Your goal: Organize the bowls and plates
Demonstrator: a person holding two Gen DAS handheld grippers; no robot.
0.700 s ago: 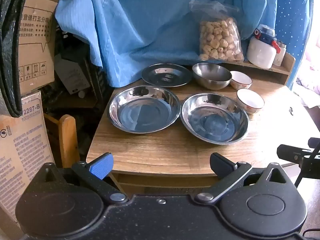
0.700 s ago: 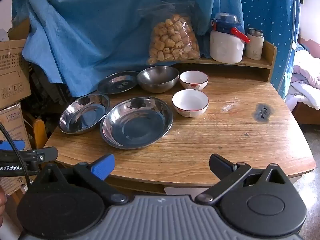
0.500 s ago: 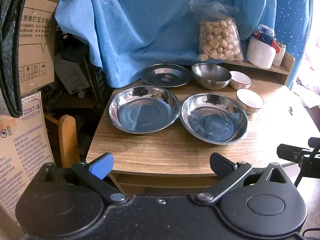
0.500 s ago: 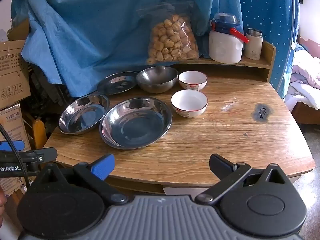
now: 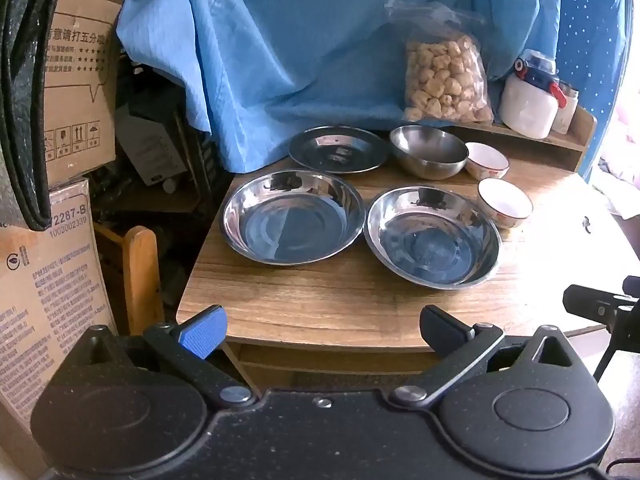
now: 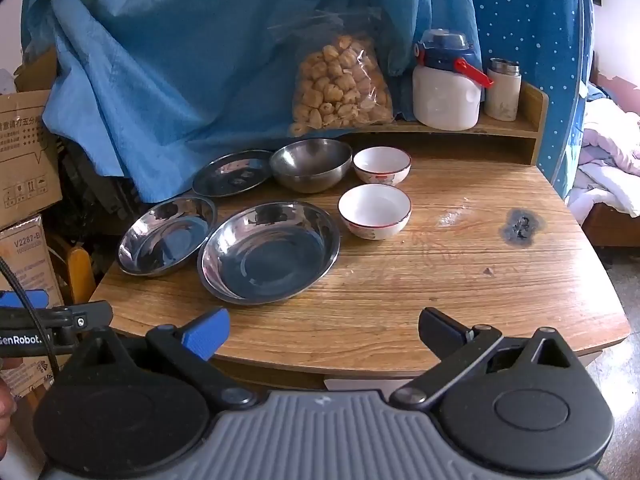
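Steel plates lie side by side near the bench front edge, both grippers with jaws wide and empty; nesting one plate into the other would best begin with a rim pinch.

My table is brown wood grain with a dark blotch. The plates and big bowl are shiny silver; the two small bowls are white with thin red rims. Behind hangs plain blue cloth, beside a blue curtain with white dots.
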